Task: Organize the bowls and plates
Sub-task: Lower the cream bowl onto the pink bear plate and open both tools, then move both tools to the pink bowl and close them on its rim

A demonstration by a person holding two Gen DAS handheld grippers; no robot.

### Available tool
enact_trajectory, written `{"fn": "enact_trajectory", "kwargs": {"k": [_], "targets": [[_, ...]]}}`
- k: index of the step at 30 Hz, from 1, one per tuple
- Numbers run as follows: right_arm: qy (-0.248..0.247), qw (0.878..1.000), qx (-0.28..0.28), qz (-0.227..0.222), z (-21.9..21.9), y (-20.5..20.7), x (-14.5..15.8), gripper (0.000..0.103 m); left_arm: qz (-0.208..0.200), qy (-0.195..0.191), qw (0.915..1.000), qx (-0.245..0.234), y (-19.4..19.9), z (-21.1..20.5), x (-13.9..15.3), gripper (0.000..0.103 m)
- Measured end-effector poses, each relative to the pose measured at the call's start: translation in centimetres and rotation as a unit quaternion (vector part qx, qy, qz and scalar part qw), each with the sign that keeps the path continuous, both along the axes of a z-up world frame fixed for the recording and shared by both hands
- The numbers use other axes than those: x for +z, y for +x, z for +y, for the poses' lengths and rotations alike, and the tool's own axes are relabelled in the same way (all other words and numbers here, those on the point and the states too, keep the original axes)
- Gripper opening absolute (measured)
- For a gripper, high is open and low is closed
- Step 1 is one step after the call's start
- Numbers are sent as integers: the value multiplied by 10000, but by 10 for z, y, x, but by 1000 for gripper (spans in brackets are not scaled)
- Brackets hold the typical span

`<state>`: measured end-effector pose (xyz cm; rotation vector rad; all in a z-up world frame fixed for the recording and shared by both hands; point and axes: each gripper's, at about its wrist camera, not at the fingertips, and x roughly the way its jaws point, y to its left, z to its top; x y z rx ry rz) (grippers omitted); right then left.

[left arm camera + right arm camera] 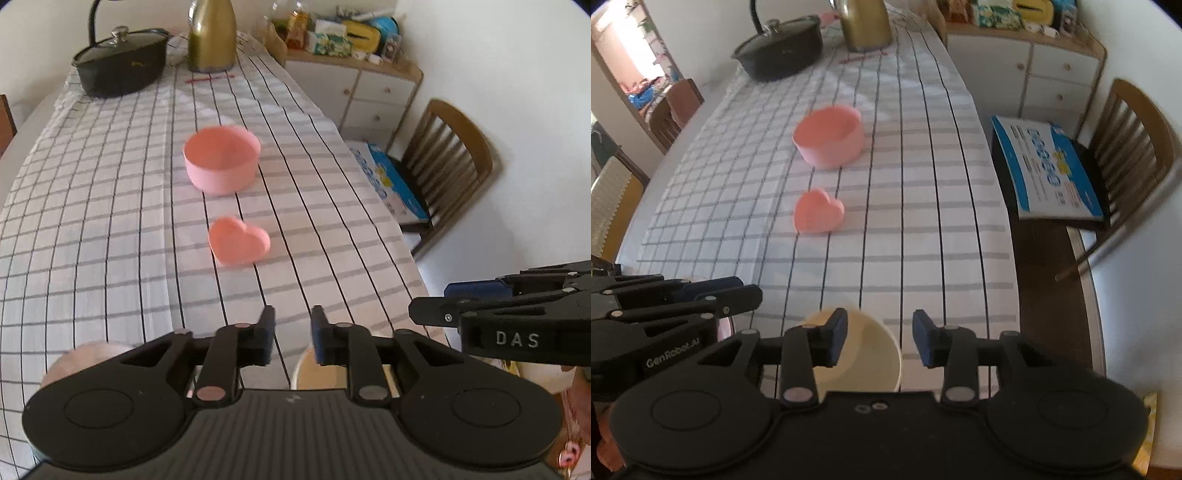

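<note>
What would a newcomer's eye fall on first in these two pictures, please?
Probably the two pink pieces on the checked tablecloth: a round pink bowl mid-table and a heart-shaped pink dish nearer the camera. Next, the cream bowl beneath the right gripper, whose jaws stand apart, empty.

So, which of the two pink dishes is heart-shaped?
The smaller pink dish, the one closer to the cameras. The pink bowl behind it is round, larger and taller.

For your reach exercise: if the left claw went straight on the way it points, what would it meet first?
Probably the checked tablecloth first; the left claw points down at bare cloth, short of the heart-shaped pink dish. Depth is unclear.
</note>
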<state>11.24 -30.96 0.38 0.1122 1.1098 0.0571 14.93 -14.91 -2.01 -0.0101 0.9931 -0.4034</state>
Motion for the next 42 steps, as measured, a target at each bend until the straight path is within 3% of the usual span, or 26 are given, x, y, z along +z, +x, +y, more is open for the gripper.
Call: {"fn": "enact_trajectory", "kwargs": {"k": [1, 5, 9, 12, 21, 31, 42], "targets": [[34, 10000, 56, -30, -2, 6, 3, 40, -31, -21, 10000, 73, 5, 0, 2, 30], [68, 9997, 203, -145, -11, 33, 10, 47, -110, -91, 9992, 386, 27, 0, 7, 58], [79, 9991, 317, -288, -20, 61, 16, 63, -204, -18, 9981, 576, 50, -3, 10, 59], [116, 9986, 404, -334, -26, 86, 19, 66, -259, 61, 9968, 756, 70, -4, 13, 67], [278, 9979, 454, -371, -40, 166, 9, 95, -246, 180, 9925, 1185, 133, -5, 2, 70], [491, 9976, 484, -55, -41, 236, -24, 96, -40, 280, 9893, 1433, 190, -3, -22, 70], [643, 9966, 344, 394, -23, 291, -77, 77, 397, 113, 9788, 2004, 243, 14, -69, 70]]}}
